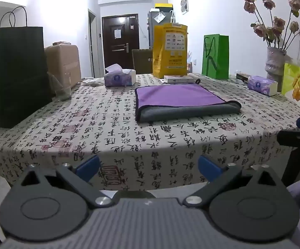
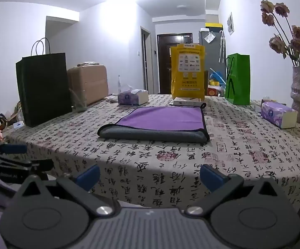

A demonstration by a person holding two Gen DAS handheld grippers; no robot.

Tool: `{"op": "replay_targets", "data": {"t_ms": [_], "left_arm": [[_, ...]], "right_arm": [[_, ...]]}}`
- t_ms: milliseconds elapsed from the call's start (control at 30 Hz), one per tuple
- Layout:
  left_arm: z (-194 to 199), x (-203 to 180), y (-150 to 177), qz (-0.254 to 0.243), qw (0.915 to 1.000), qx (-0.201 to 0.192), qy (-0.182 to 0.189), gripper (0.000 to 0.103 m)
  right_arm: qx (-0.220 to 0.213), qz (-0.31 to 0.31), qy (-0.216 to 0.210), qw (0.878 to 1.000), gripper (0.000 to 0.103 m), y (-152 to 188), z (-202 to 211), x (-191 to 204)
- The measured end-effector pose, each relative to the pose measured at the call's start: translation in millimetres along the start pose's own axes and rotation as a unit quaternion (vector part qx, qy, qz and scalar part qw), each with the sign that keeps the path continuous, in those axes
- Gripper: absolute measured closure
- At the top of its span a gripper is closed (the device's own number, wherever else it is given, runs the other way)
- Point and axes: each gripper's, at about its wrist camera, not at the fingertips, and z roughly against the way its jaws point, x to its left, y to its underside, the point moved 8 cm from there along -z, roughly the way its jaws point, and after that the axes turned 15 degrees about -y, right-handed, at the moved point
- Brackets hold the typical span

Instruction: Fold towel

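Note:
A purple towel [image 1: 177, 96] with a grey underside lies folded flat in the middle of the table [image 1: 100, 128], its grey fold edge facing me. It also shows in the right wrist view [image 2: 162, 119]. My left gripper [image 1: 149, 167] is open and empty, held in front of the table's near edge, well short of the towel. My right gripper [image 2: 149, 176] is open and empty too, also before the near edge. The right gripper shows at the right edge of the left wrist view [image 1: 299, 137]; the left gripper shows at the left of the right wrist view [image 2: 9, 155].
The table wears a calligraphy-print cloth. A black paper bag [image 1: 15, 72] and cardboard box [image 1: 64, 64] stand at the left. Tissue packs [image 1: 120, 76] [image 1: 262, 85], a yellow bag [image 1: 169, 49], green bag [image 1: 215, 56] and a vase of dried roses [image 1: 275, 59] line the back and right.

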Motion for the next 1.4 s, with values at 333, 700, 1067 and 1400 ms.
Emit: {"op": "replay_targets", "data": {"t_ms": [333, 700, 1067, 1400], "left_arm": [[-2.1, 4.6, 1.7, -0.002, 0.9999, -0.01, 0.001, 0.0], [1.9, -0.8, 0.3, -0.004, 0.9999, -0.012, -0.004, 0.0], [2.9, -2.6, 0.3, -0.006, 0.9999, -0.012, -0.003, 0.0], [2.8, -2.4, 0.1, -0.007, 0.9999, -0.012, -0.003, 0.0]], "right_arm": [[0.0, 0.001, -0.009, 1.0, 0.0, 4.1, -0.8, -0.3], [-0.003, -0.006, -0.008, 1.0, 0.0, 3.1, -2.0, 1.3], [-0.001, -0.008, -0.01, 1.0, 0.0, 4.1, -2.5, 0.5], [0.0, -0.01, -0.01, 1.0, 0.0, 4.8, -2.8, -0.4]]}}
